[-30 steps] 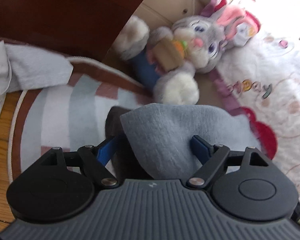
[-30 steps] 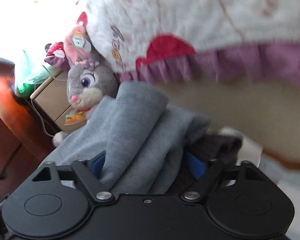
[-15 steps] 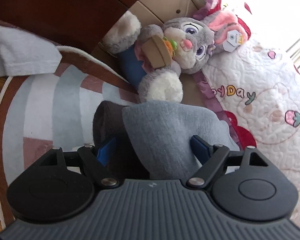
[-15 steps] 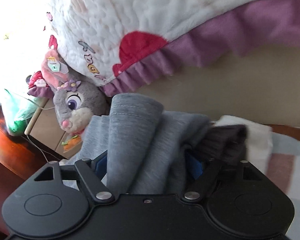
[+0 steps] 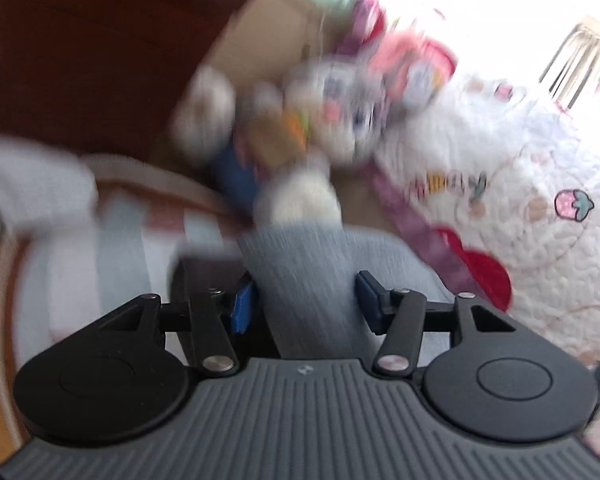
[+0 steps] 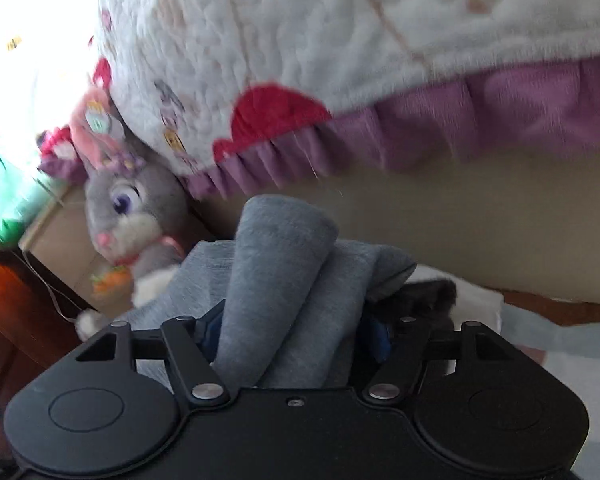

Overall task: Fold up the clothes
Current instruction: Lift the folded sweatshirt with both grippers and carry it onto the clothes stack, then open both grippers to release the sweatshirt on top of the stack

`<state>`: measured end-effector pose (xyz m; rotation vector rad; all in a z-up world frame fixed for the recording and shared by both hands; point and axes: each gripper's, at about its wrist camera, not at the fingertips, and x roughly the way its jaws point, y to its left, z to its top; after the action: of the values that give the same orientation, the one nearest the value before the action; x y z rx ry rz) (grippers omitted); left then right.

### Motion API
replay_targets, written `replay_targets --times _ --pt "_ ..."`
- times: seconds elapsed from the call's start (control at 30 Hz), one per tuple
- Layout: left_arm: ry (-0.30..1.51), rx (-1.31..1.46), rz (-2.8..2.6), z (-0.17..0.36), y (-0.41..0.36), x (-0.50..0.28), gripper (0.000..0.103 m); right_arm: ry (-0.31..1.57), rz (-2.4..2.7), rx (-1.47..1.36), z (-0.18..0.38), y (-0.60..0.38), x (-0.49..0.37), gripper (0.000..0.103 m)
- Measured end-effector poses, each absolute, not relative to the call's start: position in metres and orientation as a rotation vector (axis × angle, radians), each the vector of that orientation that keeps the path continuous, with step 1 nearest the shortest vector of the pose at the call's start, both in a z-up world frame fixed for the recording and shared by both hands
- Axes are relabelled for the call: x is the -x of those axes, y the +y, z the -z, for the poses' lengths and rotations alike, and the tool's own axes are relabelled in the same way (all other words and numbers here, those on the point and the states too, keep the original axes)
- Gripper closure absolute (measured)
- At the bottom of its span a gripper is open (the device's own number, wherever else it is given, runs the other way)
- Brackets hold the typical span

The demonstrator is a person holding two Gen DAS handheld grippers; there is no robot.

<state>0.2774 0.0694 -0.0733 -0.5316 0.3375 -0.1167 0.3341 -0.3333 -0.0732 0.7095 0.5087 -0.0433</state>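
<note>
Grey sweatshirt (image 5: 308,280), bunched into thick folds, sits between both sets of blue pads, raised over the striped rug (image 5: 116,248) just in front of the plush rabbit (image 6: 134,216). Left hand-held gripper (image 5: 306,304): jaws closing, fabric between them; left pad touches the cloth, right pad shows a small gap, so not yet clamped. Right hand-held gripper (image 6: 292,332): jaws opening, a fat roll of the same cloth fills the gap; whether the pads press on it I cannot tell, they are mostly hidden behind the fabric.

Step in hand, by my reading: regrasp before the fold. Do it well by letting only one side slacken at a time, taking a single layer edge rather than the whole bundle, and keeping the cloth off the rabbit. The left view is blurred, so slow down before closing.

Counts: one grey sweatshirt, one dark garment (image 6: 424,296) under it, one pale cloth (image 5: 28,188) left of the rabbit, one rabbit, one quilted blanket (image 6: 300,40) above the rabbit, two grippers.
</note>
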Motion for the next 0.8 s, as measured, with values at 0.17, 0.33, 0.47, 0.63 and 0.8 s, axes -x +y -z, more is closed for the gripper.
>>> replay_targets --times 0.17,0.33,0.47,0.63,0.8 --pt "0.218 0.560 0.267 0.051 0.078 -0.260 0.059 0.265 0.165 -0.496 0.020 -0.319 -0.283 0.029" --pt "0.362 0.483 0.347 0.043 0.058 -0.280 0.061 0.383 -0.234 -0.135 -0.014 -0.262 -0.296 0.037" --pt "0.575 0.324 0.307 0.045 0.028 -0.326 0.062 0.514 -0.420 0.205 -0.006 -0.208 -0.327 0.038" --pt "0.651 0.386 0.221 0.071 0.034 -0.346 0.060 0.661 -0.252 0.152 0.029 -0.229 -0.391 0.040" --pt "0.649 0.453 0.276 0.079 0.043 -0.346 0.060 0.644 -0.219 -0.079 0.042 -0.277 -0.394 0.074"
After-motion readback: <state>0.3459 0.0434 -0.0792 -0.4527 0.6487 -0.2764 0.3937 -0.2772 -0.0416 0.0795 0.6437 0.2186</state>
